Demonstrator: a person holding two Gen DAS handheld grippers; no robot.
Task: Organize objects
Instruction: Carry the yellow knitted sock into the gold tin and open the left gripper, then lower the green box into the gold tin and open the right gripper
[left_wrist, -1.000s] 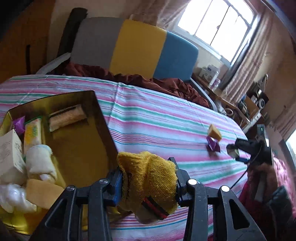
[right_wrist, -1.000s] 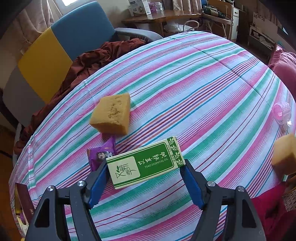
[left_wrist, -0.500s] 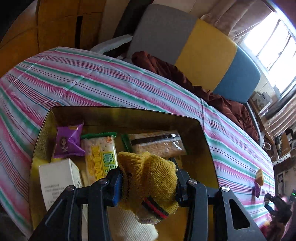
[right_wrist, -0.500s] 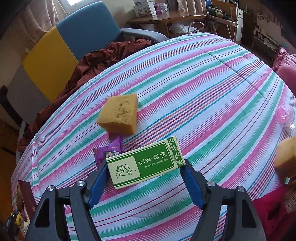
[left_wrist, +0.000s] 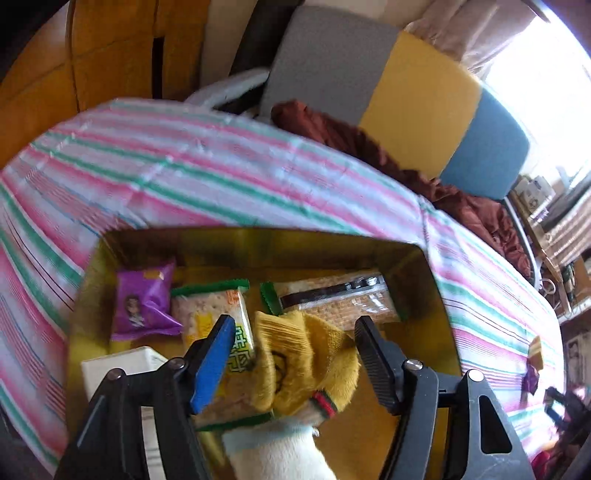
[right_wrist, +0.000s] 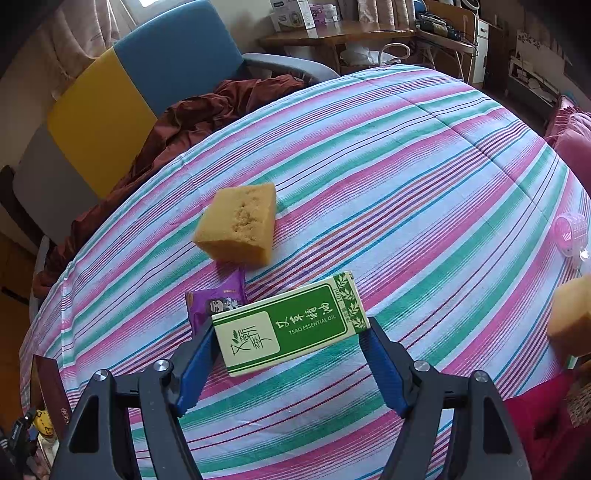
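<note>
A lived-in home room: a striped cloth (right_wrist: 388, 166) covers the table, a grey, yellow and blue chair (left_wrist: 417, 99) holds rumpled brown fabric (left_wrist: 369, 147), beside curtains (left_wrist: 472, 33) and a cluttered wooden side table (right_wrist: 332, 33).

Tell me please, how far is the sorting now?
Done: the gold box holds a purple packet, two cracker packs and a white carton.

In hand: the left gripper has just been opening; the yellow glove sits loose between its jaws, over the box. The right gripper holds the green box.

Left on the table: a sponge, a purple sachet, a second sponge.
</note>
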